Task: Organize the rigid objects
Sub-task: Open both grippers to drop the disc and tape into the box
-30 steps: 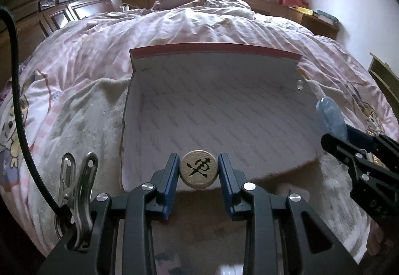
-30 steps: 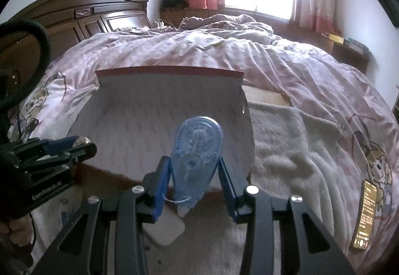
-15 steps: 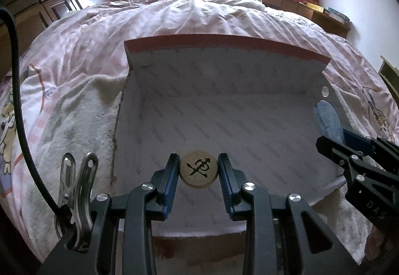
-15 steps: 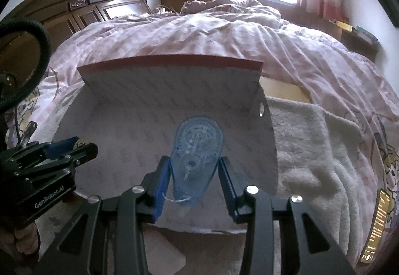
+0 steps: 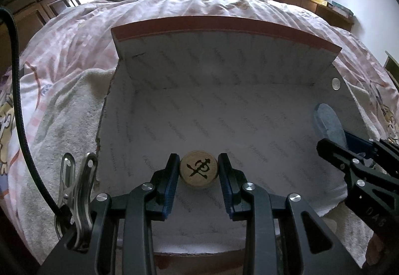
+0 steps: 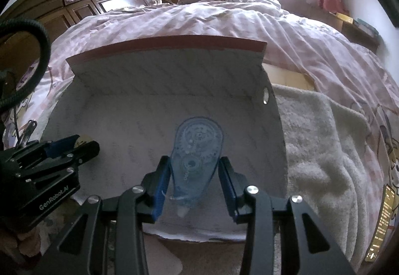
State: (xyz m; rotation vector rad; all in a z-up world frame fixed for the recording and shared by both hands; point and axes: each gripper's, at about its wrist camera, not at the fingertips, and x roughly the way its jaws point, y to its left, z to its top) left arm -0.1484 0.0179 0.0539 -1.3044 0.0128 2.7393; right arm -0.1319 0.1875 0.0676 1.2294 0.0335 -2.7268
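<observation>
Sitting clamped edge-on between the blue pads of the left tool [image 5: 198, 172], the round wooden chess piece [image 5: 198, 172] is showing its black character face up at the lower centre of the left wrist view. It is hanging over the near part of the open box's [image 5: 249, 110] white lining, and whether it is touching that lining cannot be told. Over in the right wrist view, the right tool [image 6: 195, 175] is gripping a translucent blue correction-tape dispenser [image 6: 197, 155] by its narrow sides; the dispenser's long axis is running straight along the tool's fingers, rounded end pointing away toward the box's raised far wall, white tip pointing back toward the tool.

Both loads are lying directly ahead of their tools and above the box floor, so the coming move is probably just lowering and letting go. The left tool is appearing at the lower left of the right view, and the right tool at the right edge of the left view, well apart from each other. Neither seems clearly nearer the lining. Around the box, a cream towel [image 6: 324, 150] and pink bedding [image 5: 174, 11] are spreading across the bed.
</observation>
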